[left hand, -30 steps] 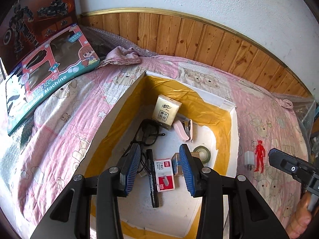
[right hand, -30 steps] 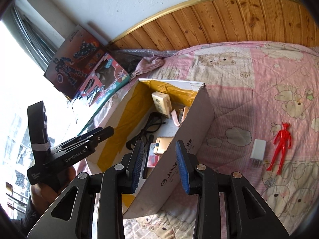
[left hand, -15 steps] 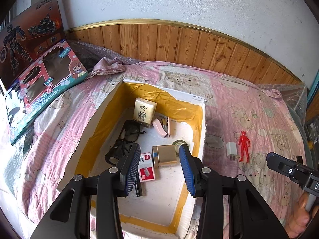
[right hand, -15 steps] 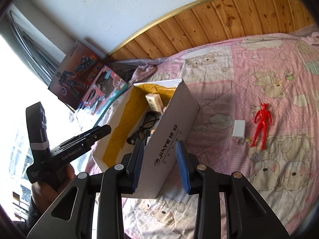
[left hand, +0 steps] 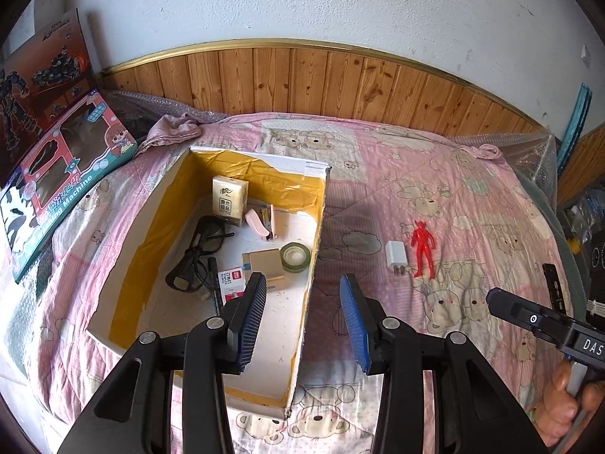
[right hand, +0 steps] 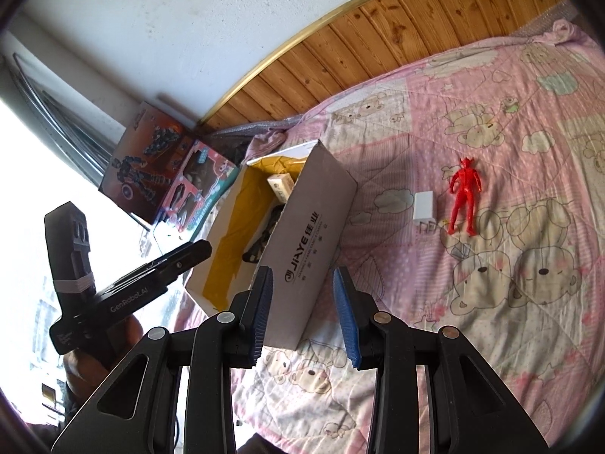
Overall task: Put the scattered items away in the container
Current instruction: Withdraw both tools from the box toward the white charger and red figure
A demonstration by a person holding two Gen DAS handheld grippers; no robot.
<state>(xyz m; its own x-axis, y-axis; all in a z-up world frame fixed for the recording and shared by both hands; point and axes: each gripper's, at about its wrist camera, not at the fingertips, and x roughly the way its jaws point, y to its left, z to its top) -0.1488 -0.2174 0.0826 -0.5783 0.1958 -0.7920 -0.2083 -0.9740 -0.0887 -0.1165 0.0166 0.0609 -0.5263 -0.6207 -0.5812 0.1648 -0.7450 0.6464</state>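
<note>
Left gripper (left hand: 302,316) hangs empty, fingers apart, straddling the box (left hand: 308,287) wall.

1. The white outer wall of the cardboard box (right hand: 310,242) carries "JIAYE" in dark letters beside a round logo, with Chinese characters next to it too small to read.
2. The left tool (right hand: 124,283), seen from the right wrist, reads "GenRobot.AI" along its black body.
3. The right tool (left hand: 548,325), seen from the left wrist, shows the letters "DAS" at the picture's edge.
4. The pink toy box (left hand: 60,174) reads "Machine" on its teal band.
5. The tissue pack (left hand: 228,199) bears Chinese print, not legible.
</note>
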